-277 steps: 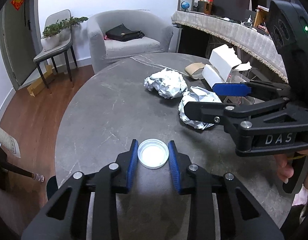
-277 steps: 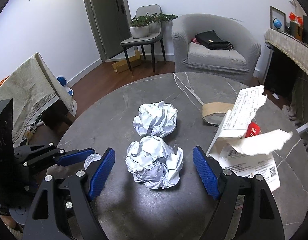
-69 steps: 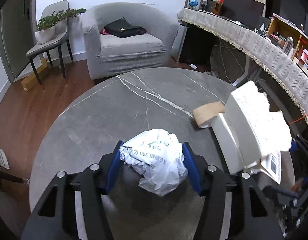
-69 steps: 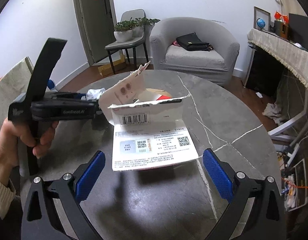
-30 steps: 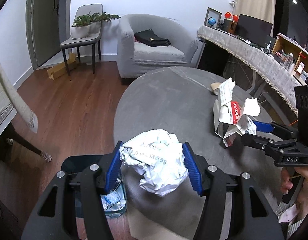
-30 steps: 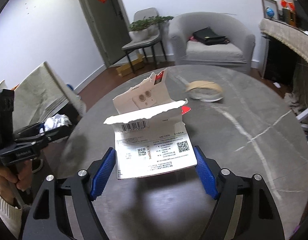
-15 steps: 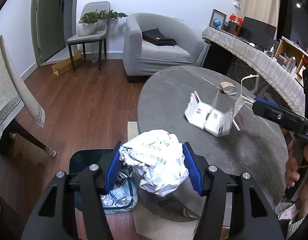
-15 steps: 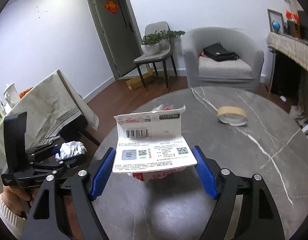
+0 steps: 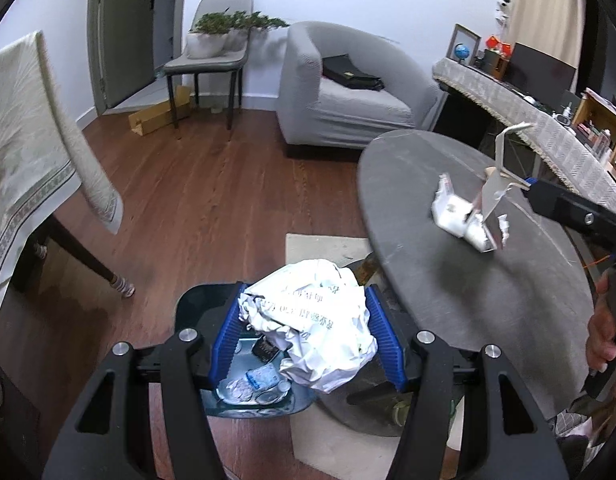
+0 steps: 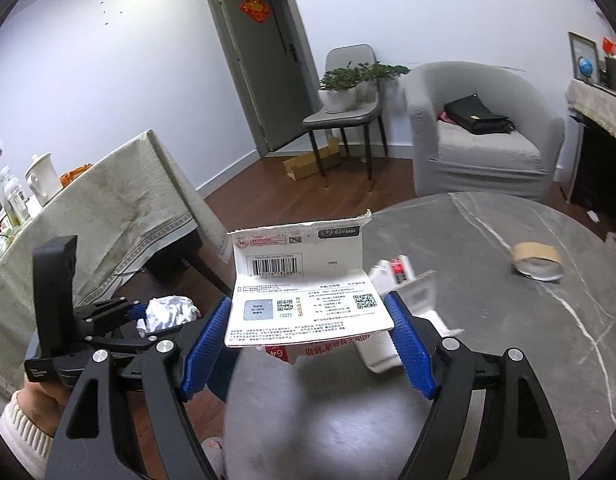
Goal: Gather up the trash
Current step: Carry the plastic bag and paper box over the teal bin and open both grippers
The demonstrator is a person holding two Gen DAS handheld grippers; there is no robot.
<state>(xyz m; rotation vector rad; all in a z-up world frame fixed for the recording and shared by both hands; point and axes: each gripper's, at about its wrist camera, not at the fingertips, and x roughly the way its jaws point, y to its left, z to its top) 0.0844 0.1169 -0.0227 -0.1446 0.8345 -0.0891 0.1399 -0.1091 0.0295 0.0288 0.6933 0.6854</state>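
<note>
Left gripper (image 9: 308, 336) is clamped on the crumpled paper ball (image 9: 314, 322) and has swung off the table (image 9: 488, 280); it now hangs over the dark trash bin (image 9: 195, 312) on the floor, whereas half a second ago the bin was only partly under it. Bin already has wrappers and a cap-like bit inside, though the ball hides much of it, so contents are hard to call. Judgement: a drop from here should land the ball inside. Right gripper (image 10: 308, 328) is closed on the torn white packaging (image 10: 303, 284), lifted clear above the table; about two seconds back its jaws were wide and the package sat between them ungripped. In the left view the package (image 9: 468, 216) looks suspended over the tabletop. Tape roll (image 10: 536, 262) stays on the table, well apart, not yet collected. Compared with nine seconds ago, the bottle cap and both paper balls are off the tabletop.
</note>
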